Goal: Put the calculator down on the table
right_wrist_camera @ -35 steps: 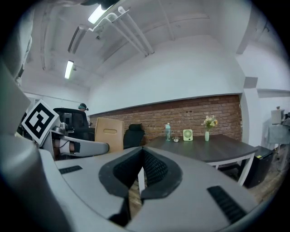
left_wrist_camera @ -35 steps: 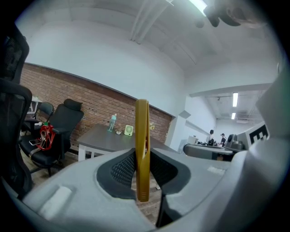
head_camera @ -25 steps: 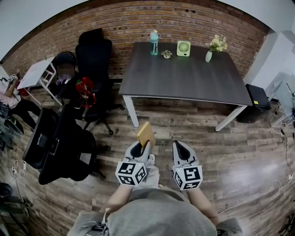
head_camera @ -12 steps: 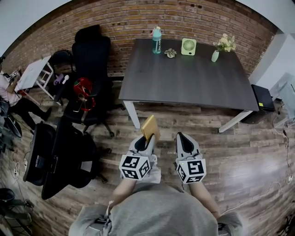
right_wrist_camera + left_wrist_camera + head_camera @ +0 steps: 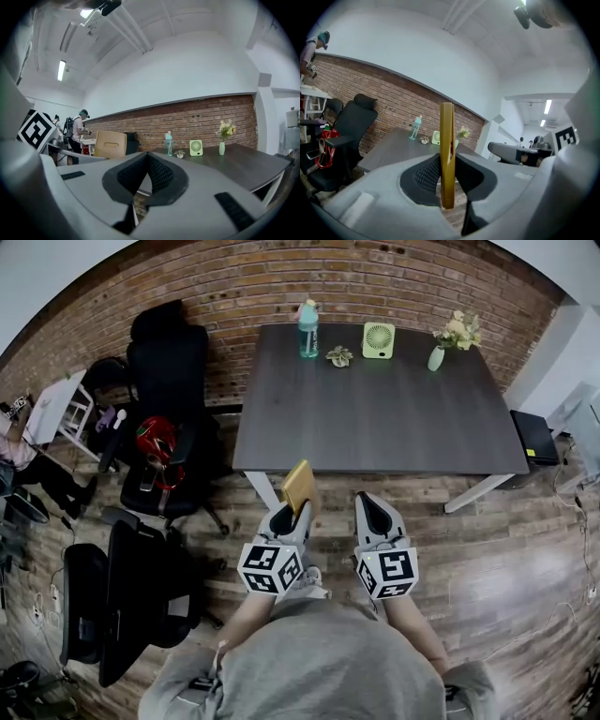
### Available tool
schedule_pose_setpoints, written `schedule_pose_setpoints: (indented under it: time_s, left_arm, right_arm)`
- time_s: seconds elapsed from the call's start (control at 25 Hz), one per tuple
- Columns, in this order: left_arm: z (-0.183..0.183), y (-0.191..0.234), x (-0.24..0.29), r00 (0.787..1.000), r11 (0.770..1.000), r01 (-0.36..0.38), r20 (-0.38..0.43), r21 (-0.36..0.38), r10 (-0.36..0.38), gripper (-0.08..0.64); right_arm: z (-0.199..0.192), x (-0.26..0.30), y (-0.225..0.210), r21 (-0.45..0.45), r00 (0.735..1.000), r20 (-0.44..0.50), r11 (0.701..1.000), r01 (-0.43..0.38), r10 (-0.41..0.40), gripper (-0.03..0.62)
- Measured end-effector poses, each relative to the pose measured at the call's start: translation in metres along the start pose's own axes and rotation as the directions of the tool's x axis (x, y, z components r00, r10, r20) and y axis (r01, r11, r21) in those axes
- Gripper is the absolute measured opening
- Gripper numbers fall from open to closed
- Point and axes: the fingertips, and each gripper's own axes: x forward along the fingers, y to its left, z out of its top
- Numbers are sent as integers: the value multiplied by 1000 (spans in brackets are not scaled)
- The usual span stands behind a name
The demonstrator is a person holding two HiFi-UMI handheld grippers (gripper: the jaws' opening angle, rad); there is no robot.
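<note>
Step in hand: the carry, as I judge it; the calculator (image 5: pixel 298 486) is in the air, short of the near edge of the dark surface (image 5: pixel 375 413), and has not been set down.
Calculator: a flat yellow-tan slab, standing upright and edge-on in the left gripper view, above the wooden floor (image 5: pixel 487 549).
Left gripper (image 5: pixel 287 516): its fingers (image 5: pixel 425 176) are partly apart and clamp the calculator's lower end, one ribbed pad on each flat face.
Right gripper (image 5: pixel 367 506): its fingers (image 5: pixel 161 174) are drawn together with nothing between them; it rides beside the left one and touches nothing.
Surface: the near and middle parts are bare; a water bottle (image 5: pixel 307 329), a small plant (image 5: pixel 339 354), a green fan (image 5: pixel 377 338) and a vase of flowers (image 5: pixel 437 354) stand along the far edge.
Next move: probably bring the left gripper over the near bare part, tip the calculator flat, lower it to touch, then spread the fingers.
</note>
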Motion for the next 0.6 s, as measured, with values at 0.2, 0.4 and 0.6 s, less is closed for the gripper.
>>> schedule_pose_setpoints:
  time_s: [0.2, 0.4, 0.6]
  left_arm:
    - [11, 20, 31, 999, 999, 33, -14, 5, -33, 89]
    - [20, 36, 55, 998, 998, 59, -14, 10, -59, 89]
    - [27, 47, 72, 997, 997, 72, -15, 3, -72, 89]
  right_arm:
    - [2, 33, -10, 3, 1000, -2, 1000, 25, -25, 3]
    - [1, 58, -20, 4, 999, -6, 999, 52, -52, 3]
    - [1, 77, -25, 3, 998, -11, 998, 65, -65, 3]
